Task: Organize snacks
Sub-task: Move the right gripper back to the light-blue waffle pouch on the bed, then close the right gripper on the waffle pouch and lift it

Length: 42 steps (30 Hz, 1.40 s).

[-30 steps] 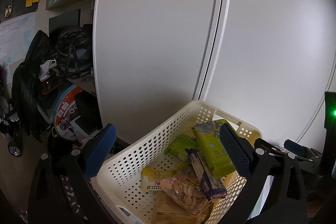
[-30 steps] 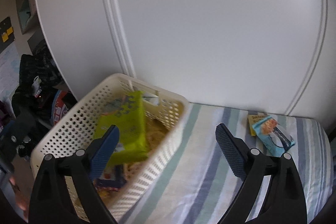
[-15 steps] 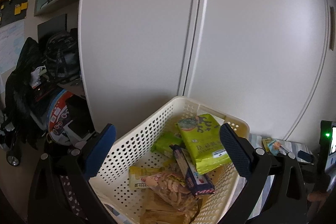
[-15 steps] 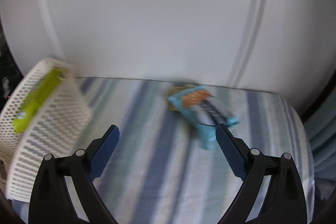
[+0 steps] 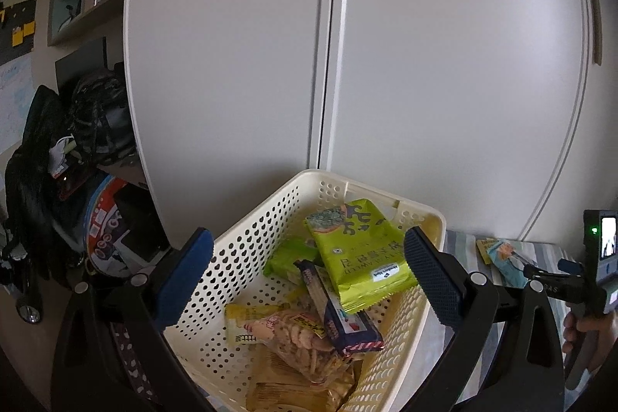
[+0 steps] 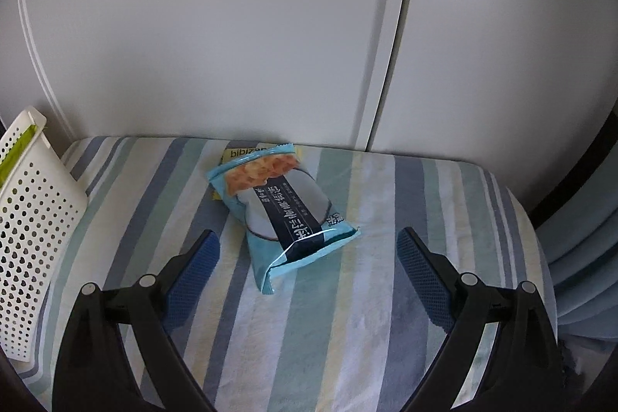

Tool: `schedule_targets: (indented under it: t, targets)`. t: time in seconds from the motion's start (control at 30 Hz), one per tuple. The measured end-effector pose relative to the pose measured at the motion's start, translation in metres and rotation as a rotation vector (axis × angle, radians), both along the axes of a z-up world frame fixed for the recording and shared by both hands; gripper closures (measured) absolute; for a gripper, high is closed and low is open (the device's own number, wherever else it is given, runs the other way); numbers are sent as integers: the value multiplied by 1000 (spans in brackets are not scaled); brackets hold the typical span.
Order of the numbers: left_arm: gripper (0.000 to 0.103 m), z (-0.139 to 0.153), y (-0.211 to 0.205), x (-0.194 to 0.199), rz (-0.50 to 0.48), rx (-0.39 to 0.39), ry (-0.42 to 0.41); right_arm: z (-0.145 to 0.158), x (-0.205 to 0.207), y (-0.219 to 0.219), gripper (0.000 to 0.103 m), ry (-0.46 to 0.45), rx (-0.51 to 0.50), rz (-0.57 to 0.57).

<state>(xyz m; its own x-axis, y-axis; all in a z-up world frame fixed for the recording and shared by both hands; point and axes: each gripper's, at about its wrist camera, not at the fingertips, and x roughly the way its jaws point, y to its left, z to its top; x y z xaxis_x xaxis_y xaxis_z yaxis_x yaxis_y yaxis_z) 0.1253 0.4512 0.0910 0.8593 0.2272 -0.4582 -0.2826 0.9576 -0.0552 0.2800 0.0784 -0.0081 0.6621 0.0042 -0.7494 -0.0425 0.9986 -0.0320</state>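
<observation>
My right gripper (image 6: 308,259) hangs with fingers spread, empty, over the striped bed sheet (image 6: 347,315). The light blue snack packet (image 6: 280,207) lies between and just beyond the fingertips, long axis far-left to near-right. Only the left view shows inside the white perforated plastic basket (image 5: 247,242); left gripper (image 5: 307,269) spread above it.
</observation>
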Motion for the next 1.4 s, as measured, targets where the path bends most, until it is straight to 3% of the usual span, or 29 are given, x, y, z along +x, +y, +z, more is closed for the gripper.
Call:
schedule_targets:
  t: [0.47, 0.87, 0.97, 1.1, 1.4]
  targets:
    - [3, -1, -21, 4, -64, 24, 16, -30, 47, 9, 11, 78, -33, 94]
    - [3, -6, -28, 8, -83, 38, 35, -49, 78, 27, 11, 135, 2, 130]
    - [3, -7, -31, 8, -89, 43, 36, -49, 82, 24, 17, 132, 32, 116]
    - [3, -7, -31, 8, -92, 40, 36, -47, 77, 16, 40, 128, 26, 114]
    - [3, -3, -40, 6, -121, 42, 24, -39, 46, -1, 45, 149, 102, 42]
